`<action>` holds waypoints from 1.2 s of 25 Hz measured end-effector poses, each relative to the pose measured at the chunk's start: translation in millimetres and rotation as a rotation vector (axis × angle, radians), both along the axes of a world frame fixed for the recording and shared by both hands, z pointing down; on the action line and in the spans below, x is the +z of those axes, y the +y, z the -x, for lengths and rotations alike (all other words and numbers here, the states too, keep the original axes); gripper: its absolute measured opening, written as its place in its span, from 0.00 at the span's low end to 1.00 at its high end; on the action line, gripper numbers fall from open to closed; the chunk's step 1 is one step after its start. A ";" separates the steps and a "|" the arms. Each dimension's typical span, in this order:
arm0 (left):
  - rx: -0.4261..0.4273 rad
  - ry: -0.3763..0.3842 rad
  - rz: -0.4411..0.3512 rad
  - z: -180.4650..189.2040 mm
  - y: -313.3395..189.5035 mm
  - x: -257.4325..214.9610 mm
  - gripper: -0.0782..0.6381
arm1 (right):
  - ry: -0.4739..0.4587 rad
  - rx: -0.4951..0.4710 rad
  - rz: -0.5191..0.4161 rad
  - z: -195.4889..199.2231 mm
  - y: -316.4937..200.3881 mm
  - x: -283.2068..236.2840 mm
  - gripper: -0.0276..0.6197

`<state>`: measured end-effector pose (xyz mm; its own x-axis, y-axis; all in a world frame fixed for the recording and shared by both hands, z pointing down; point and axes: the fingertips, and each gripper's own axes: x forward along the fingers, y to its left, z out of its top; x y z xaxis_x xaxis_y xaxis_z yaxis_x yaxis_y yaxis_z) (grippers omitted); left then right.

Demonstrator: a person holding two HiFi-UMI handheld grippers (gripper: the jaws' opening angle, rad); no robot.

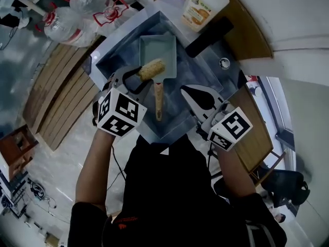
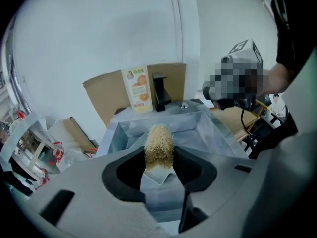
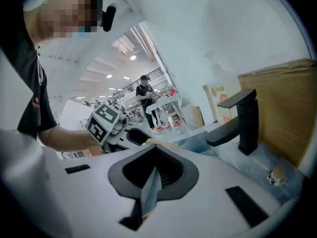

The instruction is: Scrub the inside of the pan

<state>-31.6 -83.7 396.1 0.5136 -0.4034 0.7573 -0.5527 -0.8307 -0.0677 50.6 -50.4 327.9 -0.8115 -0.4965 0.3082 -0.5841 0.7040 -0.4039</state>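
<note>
Clamped on a soft, springy scrubber [image 2: 158, 140], the left gripper [image 2: 159, 157] holds it over the probably light, rigid pan [image 1: 154, 48] in the sink [image 1: 115, 55] below its jaws, and the pan's wooden handle [image 1: 158, 101] looks the surest hold for the closed, empty right gripper [image 1: 189, 91].

The pan [image 1: 158, 53] at upper centre is pale blue-green, its handle [image 1: 158, 103] tan wood. The scrubber [image 1: 151, 69] is straw-yellow, the sink [image 1: 114, 50] steel grey, the tap [image 1: 208, 37] black. The bottle [image 1: 204, 4] at the top is white with an orange label. The left gripper [image 1: 145, 76] and right gripper [image 1: 185, 90] are pale grey, patterned in black-and-white squares.
</note>
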 end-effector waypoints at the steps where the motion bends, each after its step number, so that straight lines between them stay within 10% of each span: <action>1: -0.012 0.025 -0.004 3.1 1.9 -8.4 0.36 | 0.003 0.002 -0.009 1.6 -0.2 -5.3 0.05; 30: -0.164 0.544 -0.143 82.9 51.9 -137.3 0.36 | 0.086 0.063 -0.172 33.0 18.8 -110.3 0.05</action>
<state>-114.5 -31.9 258.8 0.7359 -0.5887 0.3345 -0.6595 -0.7352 0.1569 17.6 -31.5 217.6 -0.7515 -0.5967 0.2816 -0.6564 0.7193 -0.2274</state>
